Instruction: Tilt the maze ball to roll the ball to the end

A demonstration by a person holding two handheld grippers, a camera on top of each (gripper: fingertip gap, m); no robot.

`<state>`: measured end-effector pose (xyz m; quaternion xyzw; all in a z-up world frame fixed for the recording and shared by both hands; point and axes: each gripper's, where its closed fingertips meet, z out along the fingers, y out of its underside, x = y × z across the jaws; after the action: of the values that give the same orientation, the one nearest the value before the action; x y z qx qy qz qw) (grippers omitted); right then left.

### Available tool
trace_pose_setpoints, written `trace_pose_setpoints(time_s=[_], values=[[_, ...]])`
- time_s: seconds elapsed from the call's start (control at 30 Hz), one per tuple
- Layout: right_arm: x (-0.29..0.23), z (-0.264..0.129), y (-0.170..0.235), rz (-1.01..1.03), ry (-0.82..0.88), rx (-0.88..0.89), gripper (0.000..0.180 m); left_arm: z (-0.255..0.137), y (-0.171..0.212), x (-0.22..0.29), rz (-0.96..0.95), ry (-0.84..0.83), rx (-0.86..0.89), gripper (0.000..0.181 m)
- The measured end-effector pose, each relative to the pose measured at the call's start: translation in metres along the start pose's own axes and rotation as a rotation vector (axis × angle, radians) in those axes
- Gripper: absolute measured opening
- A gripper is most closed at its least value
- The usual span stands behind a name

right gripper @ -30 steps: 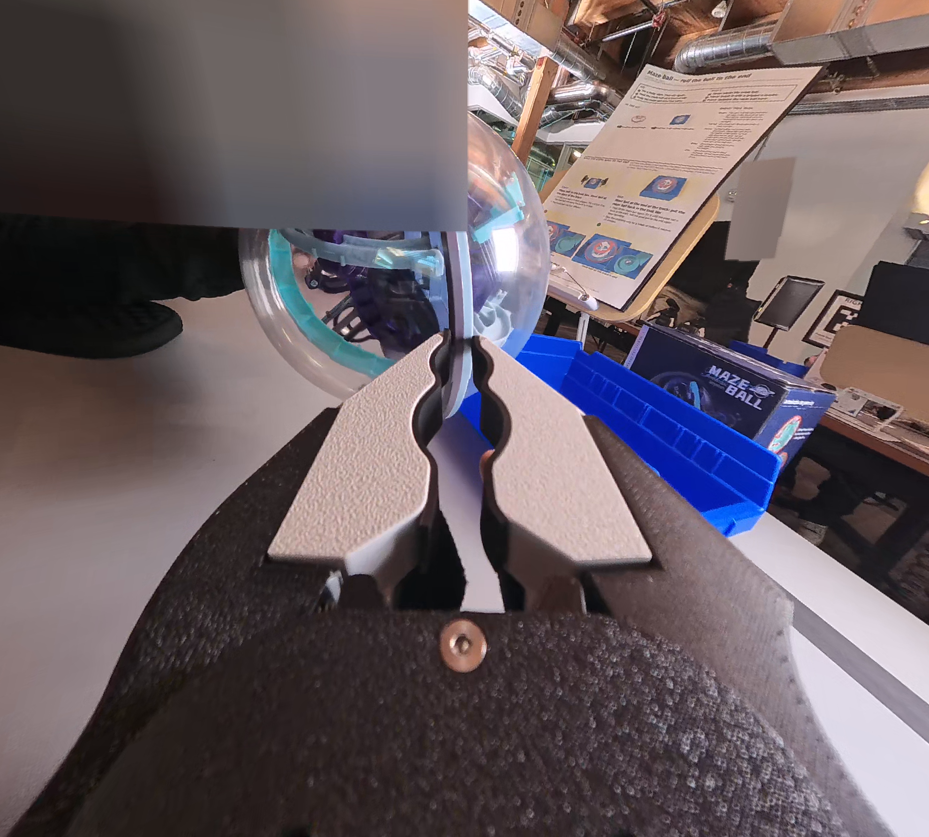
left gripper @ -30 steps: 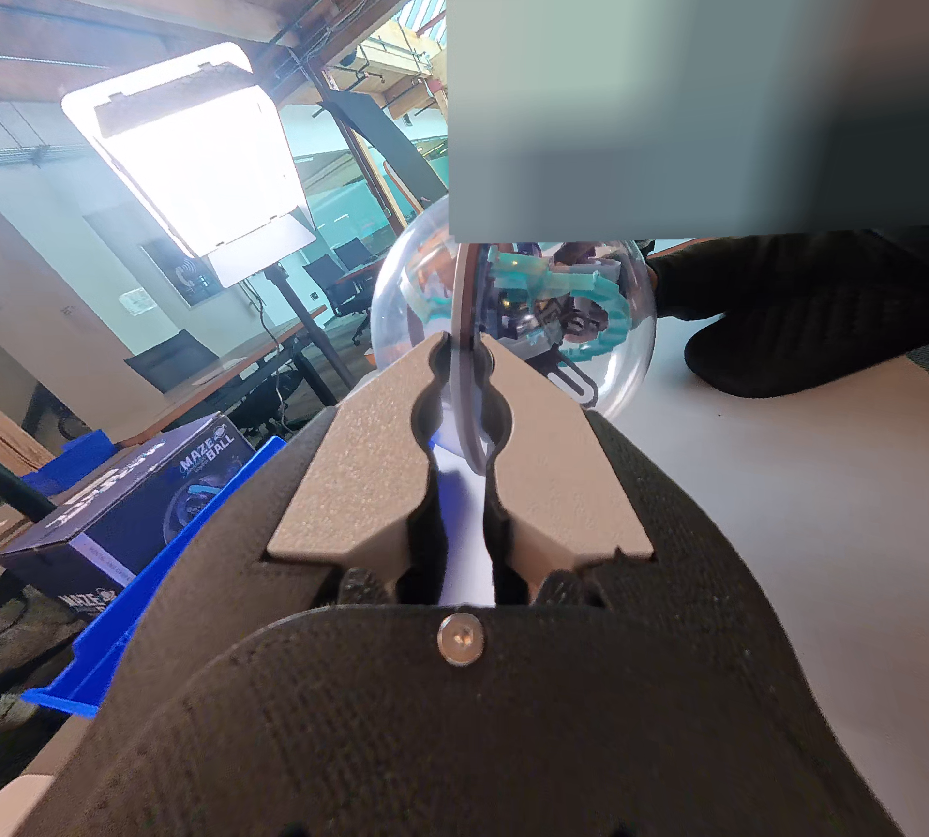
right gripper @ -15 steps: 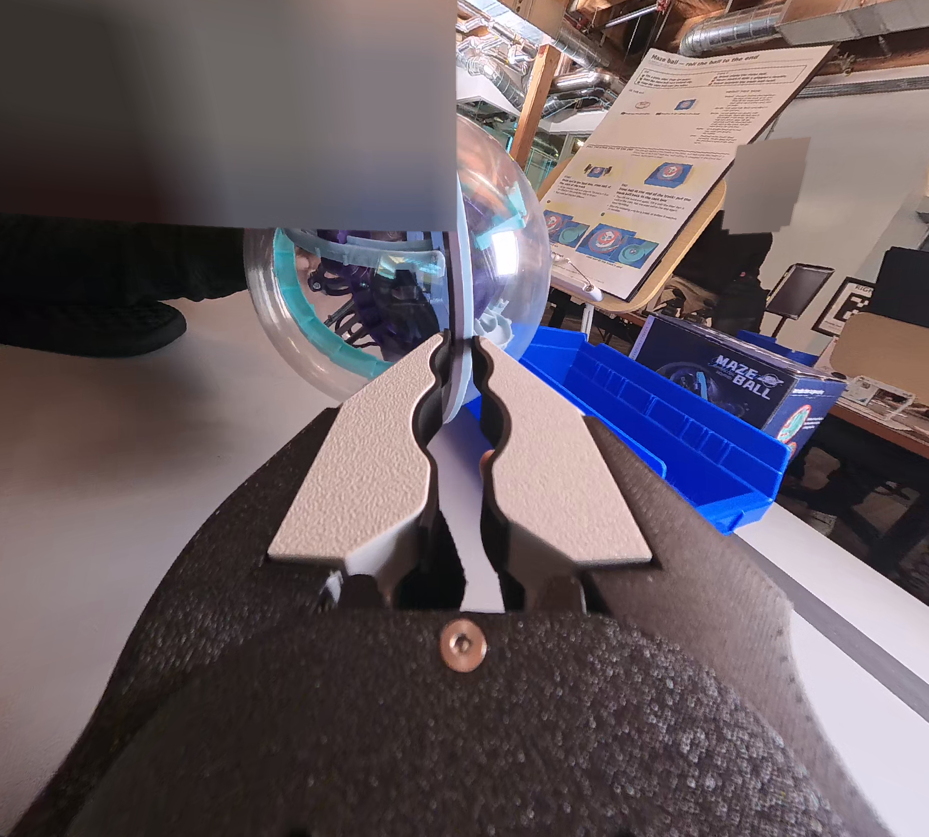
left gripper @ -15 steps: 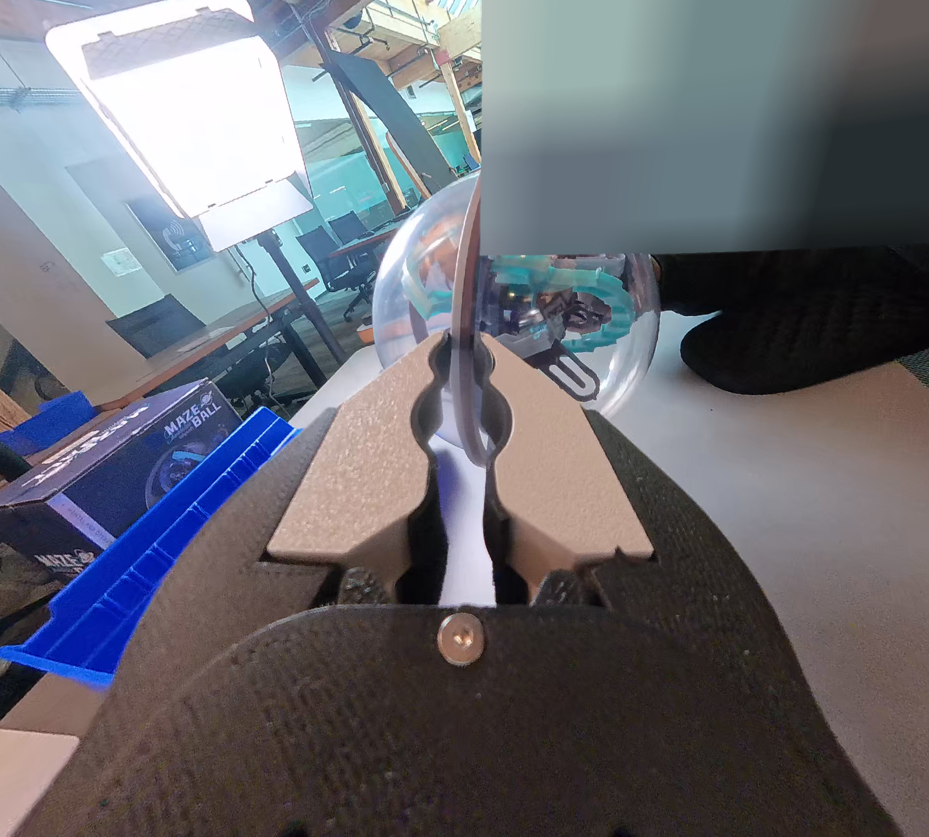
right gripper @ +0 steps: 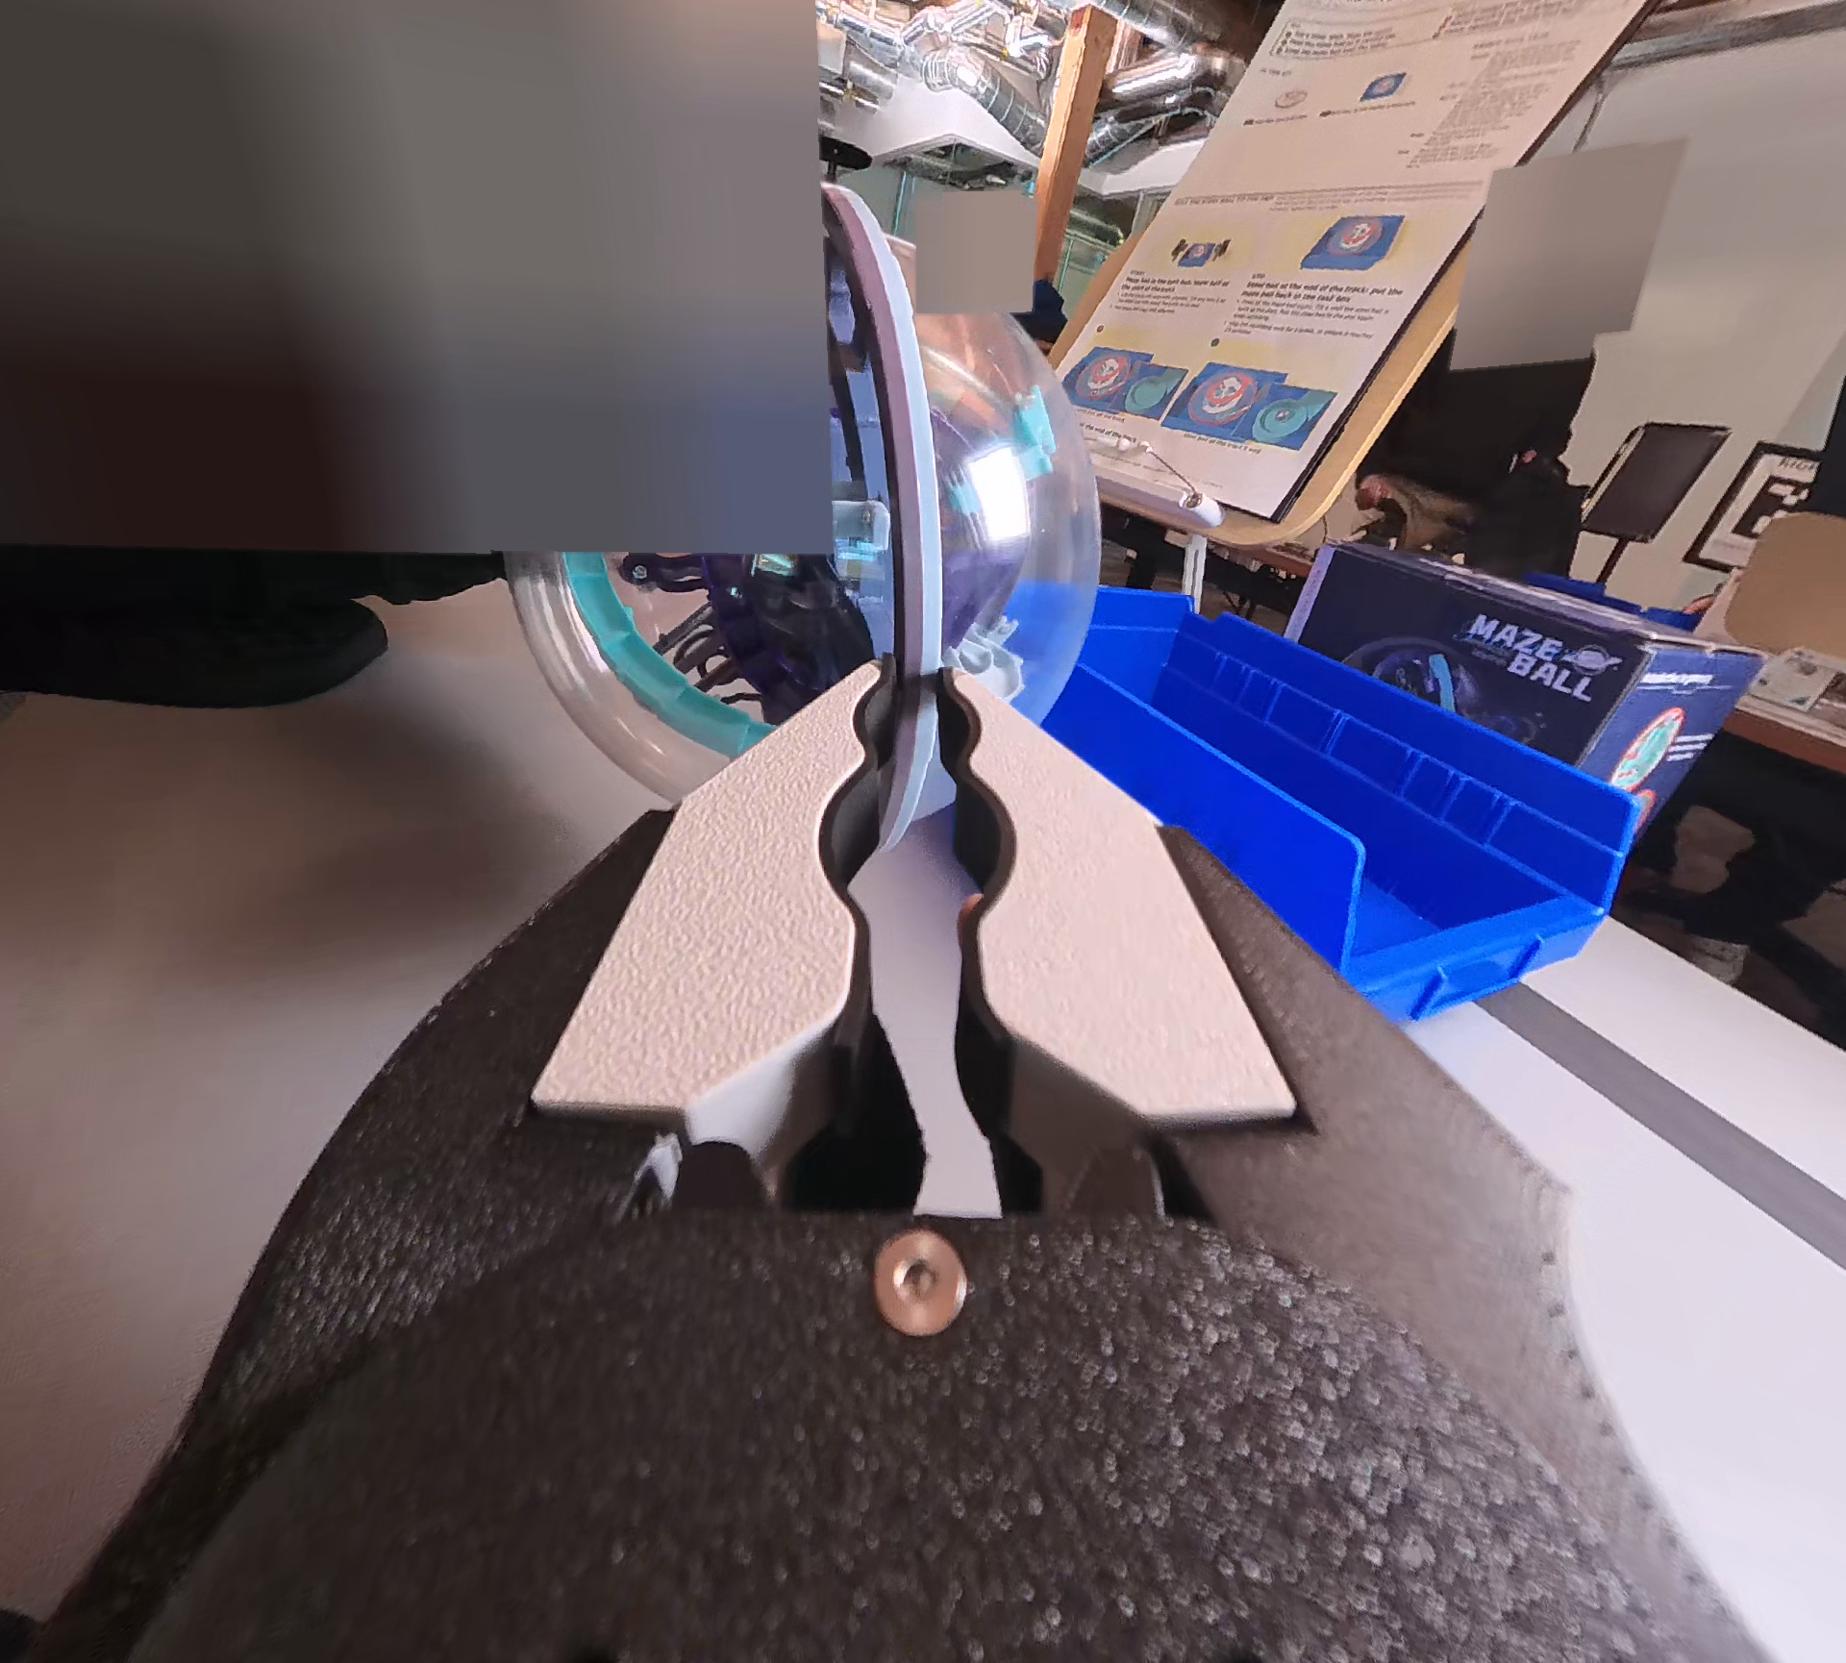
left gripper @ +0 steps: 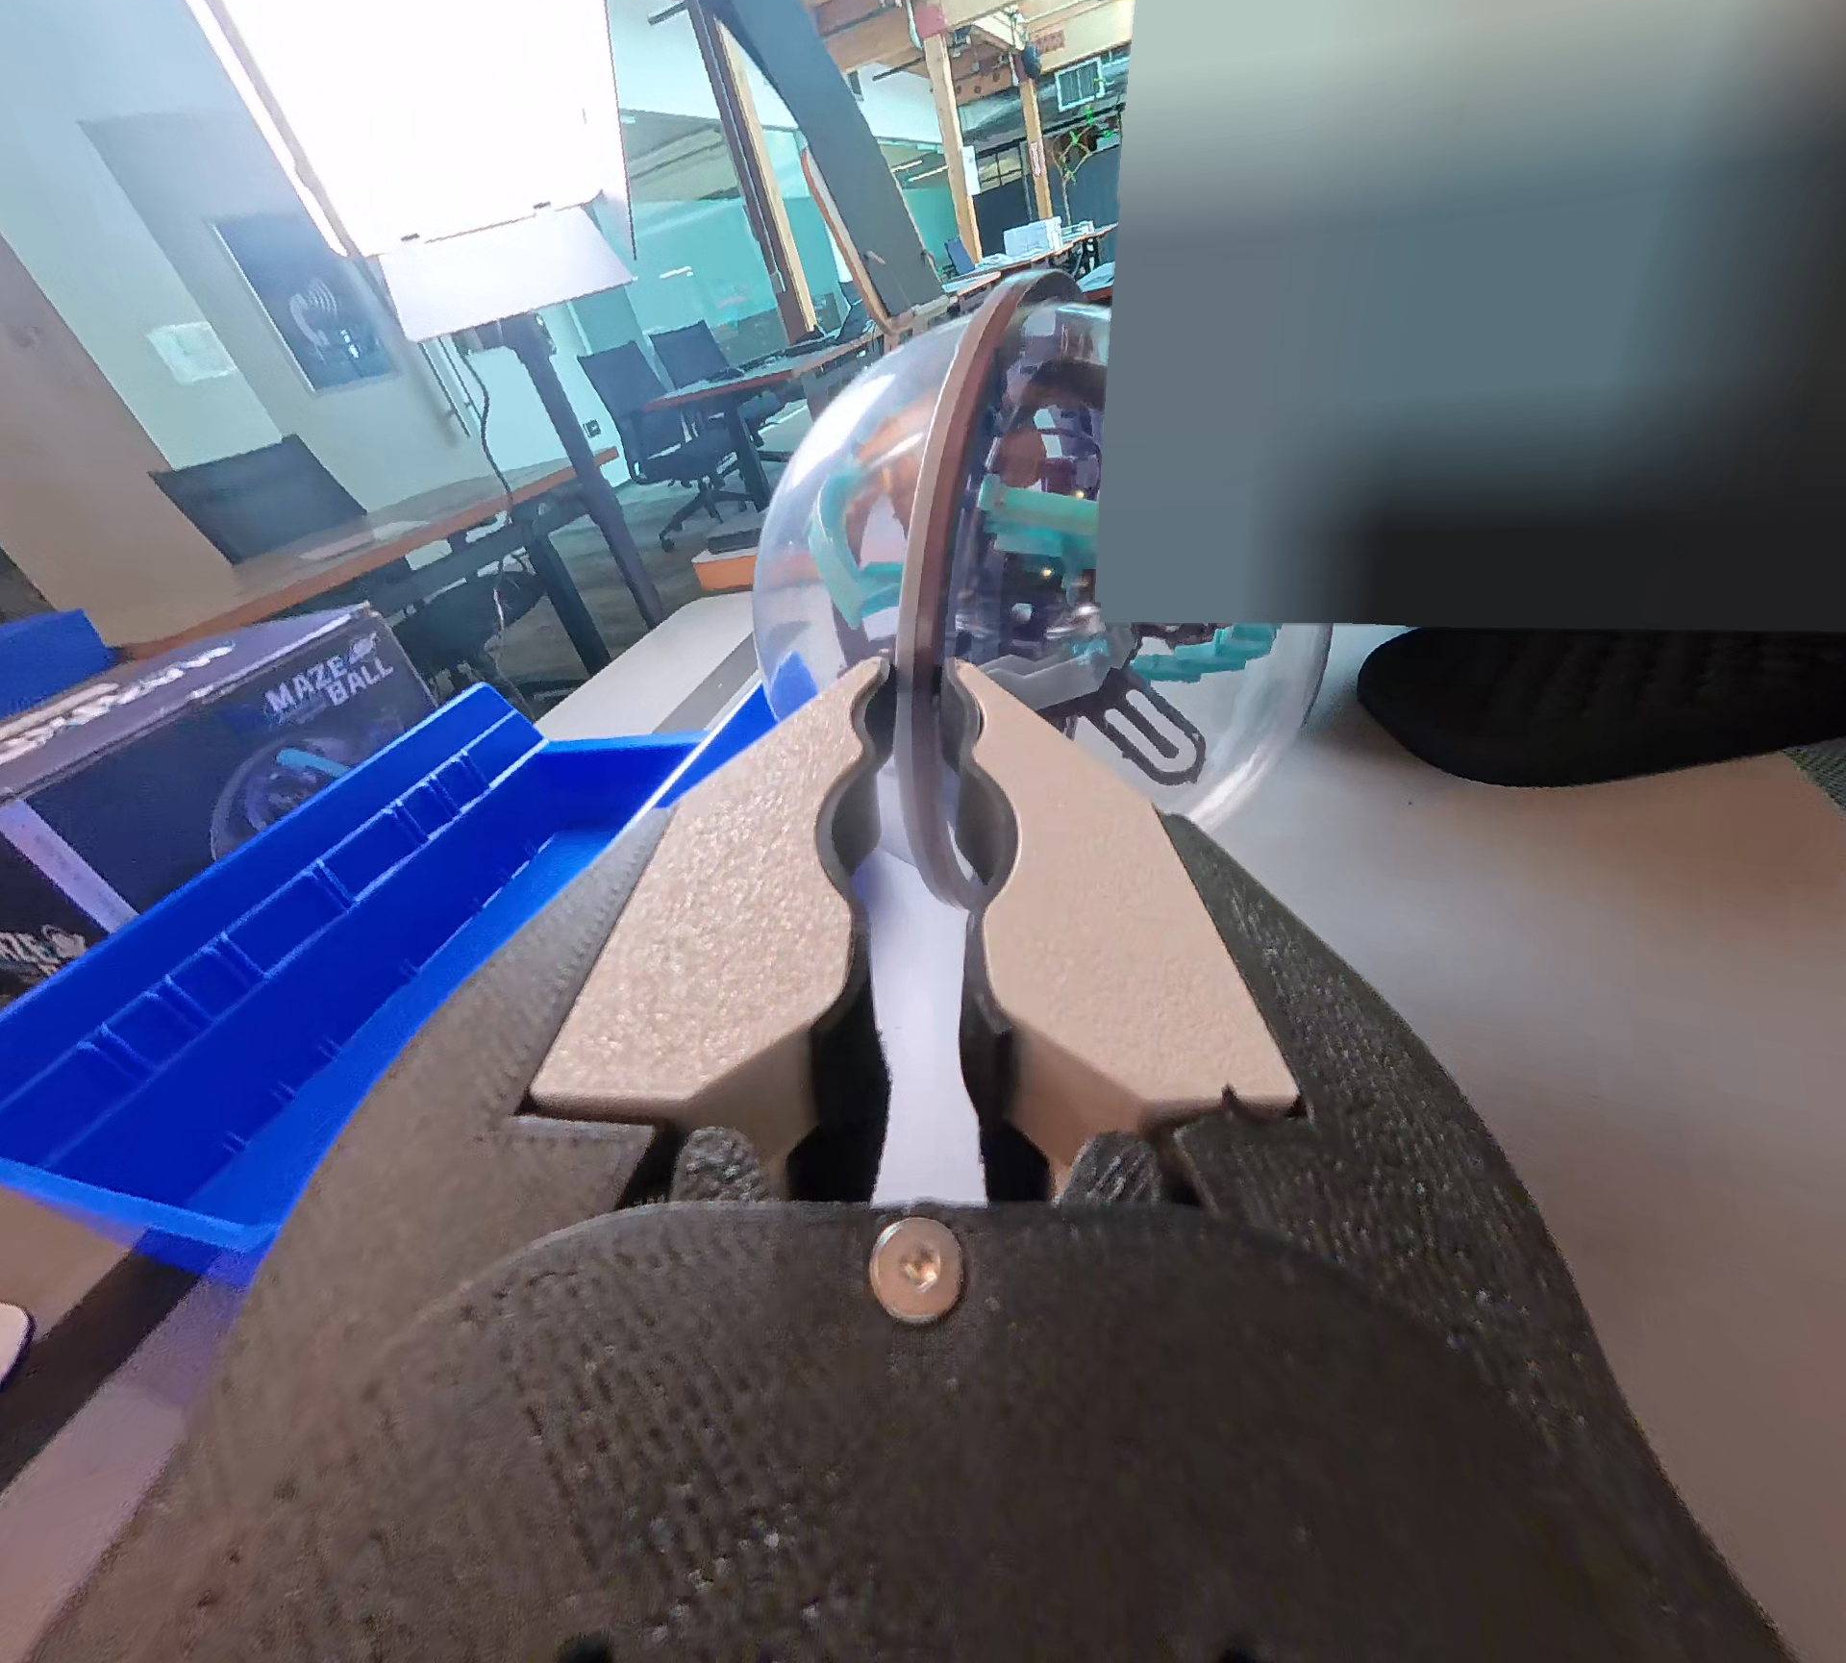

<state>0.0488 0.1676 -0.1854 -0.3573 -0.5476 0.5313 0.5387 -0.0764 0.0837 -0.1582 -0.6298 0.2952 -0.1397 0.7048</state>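
Maze ball [left gripper: 859, 576]: a clear hard plastic sphere with teal and purple tracks inside and a thin flat rim [left gripper: 934, 516] running round its middle. It is held between the two grippers, above a pale surface [left gripper: 1498, 966] so far as the wide-angle views let me judge; a blue bin [left gripper: 300, 896] and a dark box [left gripper: 200, 736] lie off to one side, and a slanted instruction board [right gripper: 1349, 237] stands behind the bin in the right wrist view.

The left gripper [left gripper: 924, 686] has its fingers [left gripper: 739, 876] closed on the rim, which passes edge-on between the tips. The right gripper [right gripper: 911, 686] pinches the same rim [right gripper: 904, 437] from the opposite side, its fingers [right gripper: 739, 896] closed on it too.

By its look the shell is light, rigid and smooth. The curved domes would likely slip out of a two-finger pinch, so the rim is the sensible hold: flat, stiff, and thin enough to seat in the notches of the fingers. With two opposed holds the sphere can be turned about several axes, but the rim is narrow and could pivot or slide if the pinch slackens. Clear plastic of this kind may crack under a hard squeeze or a drop. Slow, small tilts should suit it. The small ball inside I cannot pick out in either view, and a blurred patch hides part of the sphere.
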Motion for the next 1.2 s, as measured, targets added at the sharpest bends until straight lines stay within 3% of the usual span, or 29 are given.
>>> trace_pose_setpoints(time_s=[0.87,1.2], values=[[0.006,0.007,0.048,0.204,-0.027,-0.144,0.005,0.005,0.042,-0.02,-0.363,-0.047,-0.079,0.006],[-0.021,0.01,0.092,0.505,-0.163,-0.433,0.006,0.003,0.067,-0.026,-0.812,-0.013,-0.136,0.007]])
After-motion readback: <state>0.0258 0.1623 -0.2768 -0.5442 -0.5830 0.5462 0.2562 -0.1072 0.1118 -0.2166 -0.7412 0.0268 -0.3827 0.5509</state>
